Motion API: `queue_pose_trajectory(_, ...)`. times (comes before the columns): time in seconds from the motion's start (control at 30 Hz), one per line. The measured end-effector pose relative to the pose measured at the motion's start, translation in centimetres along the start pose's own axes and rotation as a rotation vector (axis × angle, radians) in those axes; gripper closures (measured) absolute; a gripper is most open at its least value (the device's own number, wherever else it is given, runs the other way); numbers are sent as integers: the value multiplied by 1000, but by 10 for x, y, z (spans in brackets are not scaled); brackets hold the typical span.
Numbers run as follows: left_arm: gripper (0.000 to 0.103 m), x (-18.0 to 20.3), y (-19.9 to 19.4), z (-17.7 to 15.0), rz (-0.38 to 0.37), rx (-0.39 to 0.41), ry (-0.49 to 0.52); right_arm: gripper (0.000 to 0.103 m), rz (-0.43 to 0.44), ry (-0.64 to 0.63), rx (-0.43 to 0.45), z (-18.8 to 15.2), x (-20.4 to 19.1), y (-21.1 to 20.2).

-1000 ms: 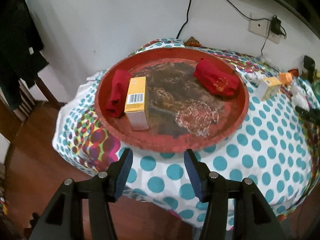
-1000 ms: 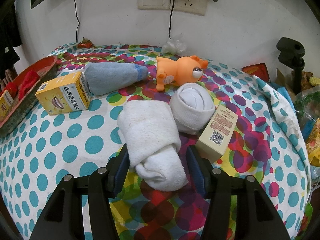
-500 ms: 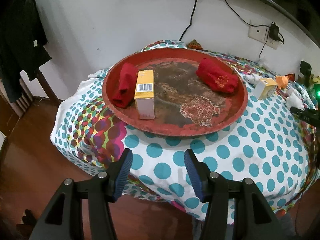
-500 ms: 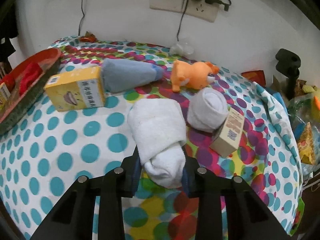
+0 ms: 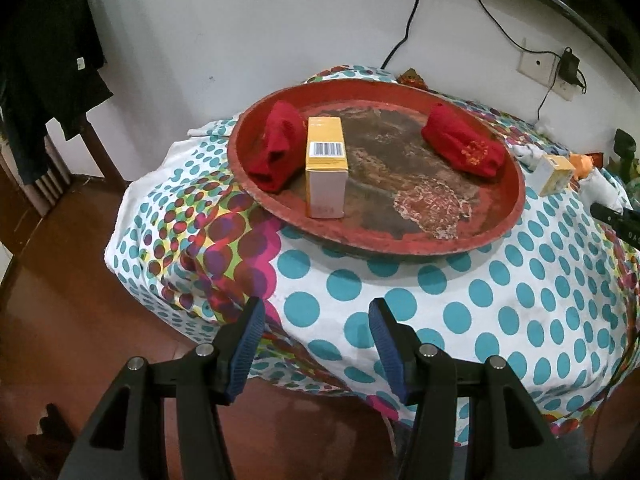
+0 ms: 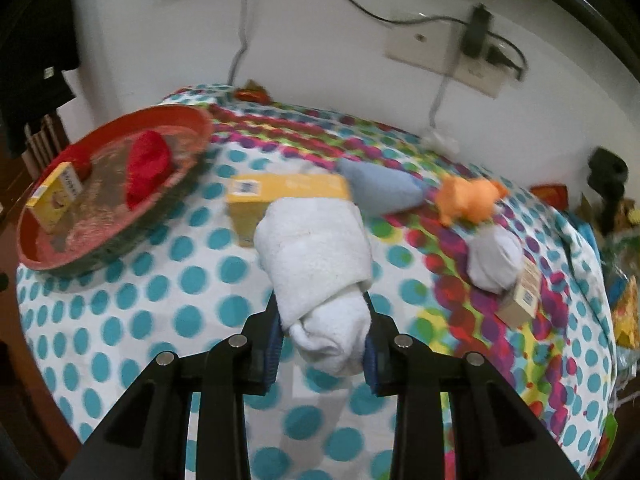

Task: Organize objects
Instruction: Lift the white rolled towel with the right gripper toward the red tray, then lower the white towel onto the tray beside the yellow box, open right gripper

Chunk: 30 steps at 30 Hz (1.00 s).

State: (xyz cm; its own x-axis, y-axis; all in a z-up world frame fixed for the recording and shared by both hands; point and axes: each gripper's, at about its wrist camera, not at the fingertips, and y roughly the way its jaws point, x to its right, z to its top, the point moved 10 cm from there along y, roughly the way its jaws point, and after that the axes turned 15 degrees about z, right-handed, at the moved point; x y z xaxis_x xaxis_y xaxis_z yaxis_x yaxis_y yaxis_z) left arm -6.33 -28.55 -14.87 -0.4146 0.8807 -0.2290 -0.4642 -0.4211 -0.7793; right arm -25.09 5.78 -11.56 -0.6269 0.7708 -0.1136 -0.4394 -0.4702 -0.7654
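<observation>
The white towel roll (image 6: 316, 256) is pinched at its narrow end by the right gripper (image 6: 323, 346), and it seems lifted above the dotted worktop (image 6: 192, 280). I think it goes to the red tray (image 6: 44, 264), where two red rolls and one yellow box (image 6: 56, 196) already lie sorted. The left gripper (image 5: 316, 344) waits with its fingers spread and nothing between them, facing the tray, perhaps to help there.

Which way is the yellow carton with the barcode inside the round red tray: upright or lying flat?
Upright. The yellow carton stands on its small end inside the round red tray, barcode face on top, beside a red cloth roll.
</observation>
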Motion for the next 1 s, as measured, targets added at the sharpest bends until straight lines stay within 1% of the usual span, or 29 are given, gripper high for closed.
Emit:
queue_pose_trajectory(0.13,48,-6,5,-1,-15,-19,-23,72,26,-43,11,11,-31,2)
queue_pose_trajectory(0.23,48,-12,7,-1,-6,-27,-37,72,42,-80,13,19,-54,6)
queue_pose_trajectory(0.37,48,-22,9,-2,-13,-40,-66,72,76,-113,17,30,-87,11)
queue_pose_trajectory(0.47,48,-27,9,-1,-7,-42,-74,72,106,-140,17,37,-109,17)
queue_pose_trajectory(0.57,48,-33,9,0,15,-40,-79,72,137,-160,14,44,-130,22)
queue_pose_trajectory(0.83,48,-50,13,-1,19,-58,-124,72,181,-211,5,57,-171,34)
queue_pose_trajectory(1.0,48,-64,15,-1,43,-59,-151,72,201,-236,-10,59,-190,41)
